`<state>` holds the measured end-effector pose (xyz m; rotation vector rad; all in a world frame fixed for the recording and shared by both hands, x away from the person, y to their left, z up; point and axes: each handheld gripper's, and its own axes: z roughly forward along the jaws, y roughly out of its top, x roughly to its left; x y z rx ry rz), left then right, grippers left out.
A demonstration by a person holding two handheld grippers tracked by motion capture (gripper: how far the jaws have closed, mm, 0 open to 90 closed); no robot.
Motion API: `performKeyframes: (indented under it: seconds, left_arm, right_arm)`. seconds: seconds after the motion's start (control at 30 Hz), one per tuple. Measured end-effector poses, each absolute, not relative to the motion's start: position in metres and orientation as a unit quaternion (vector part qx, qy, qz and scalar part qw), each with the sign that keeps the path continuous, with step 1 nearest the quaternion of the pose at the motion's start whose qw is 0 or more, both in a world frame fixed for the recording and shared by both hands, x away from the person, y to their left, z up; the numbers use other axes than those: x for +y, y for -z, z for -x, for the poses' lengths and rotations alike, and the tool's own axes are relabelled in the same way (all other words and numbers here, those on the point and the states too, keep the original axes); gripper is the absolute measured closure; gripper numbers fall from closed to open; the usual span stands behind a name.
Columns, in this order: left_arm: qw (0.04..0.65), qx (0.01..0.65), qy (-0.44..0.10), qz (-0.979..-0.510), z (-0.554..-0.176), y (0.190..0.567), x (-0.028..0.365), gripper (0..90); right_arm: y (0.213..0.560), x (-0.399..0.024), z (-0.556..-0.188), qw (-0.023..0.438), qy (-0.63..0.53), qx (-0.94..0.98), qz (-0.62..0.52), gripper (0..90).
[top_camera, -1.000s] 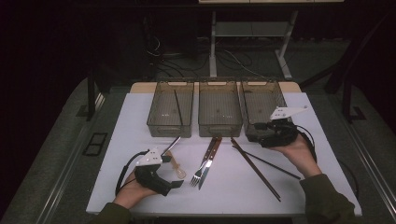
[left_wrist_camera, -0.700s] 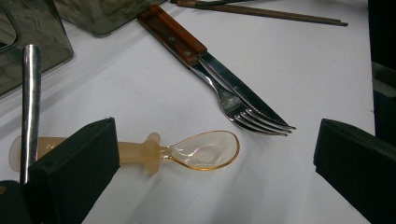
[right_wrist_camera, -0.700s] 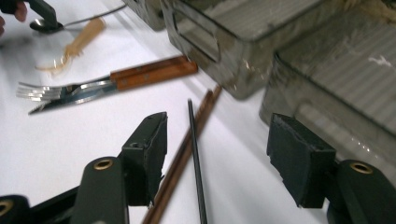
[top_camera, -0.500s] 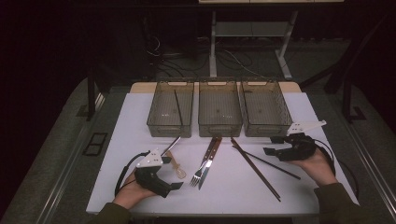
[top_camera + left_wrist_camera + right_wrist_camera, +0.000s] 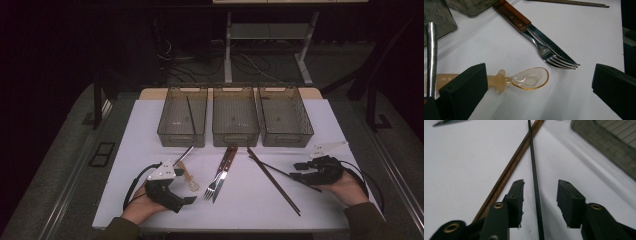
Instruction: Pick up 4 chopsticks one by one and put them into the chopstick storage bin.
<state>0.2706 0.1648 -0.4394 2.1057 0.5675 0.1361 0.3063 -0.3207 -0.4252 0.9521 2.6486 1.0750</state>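
High view: your right gripper (image 5: 299,171) lies low at the white mat's (image 5: 340,200) right edge, over the black chopstick (image 5: 274,169); your left gripper (image 5: 186,201) rests near the amber spoon (image 5: 190,181). Left gripper view: jaws wide, spoon (image 5: 530,78) between, ungripped. Right gripper view: jaws half-open and just been closing, astride the black chopstick (image 5: 534,180), pads clear; brown chopsticks (image 5: 510,168) lie beside.

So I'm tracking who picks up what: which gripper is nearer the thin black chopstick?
Right. The right gripper has the black chopstick between its jaws, which have just been closing, not yet pressing it. The left gripper sits beside the clear spoon, far across the table.
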Motion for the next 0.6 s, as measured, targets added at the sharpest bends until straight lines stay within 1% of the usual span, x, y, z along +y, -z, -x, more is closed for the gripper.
performKeyframes:
  seconds: [0.27, 0.6]
  left_arm:
    - [0.458, 0.229, -0.055, -0.857, -0.270, 0.439, 0.165, 0.0]
    - [0.457, 0.227, -0.055, -0.858, -0.270, 0.439, 0.164, 0.0]
  right_arm:
    - [0.434, -0.315, -0.309, 0.052, -0.327, 0.896, -0.297, 70.8]
    - [0.440, -0.312, -0.311, 0.053, -0.310, 0.907, -0.280, 76.4]
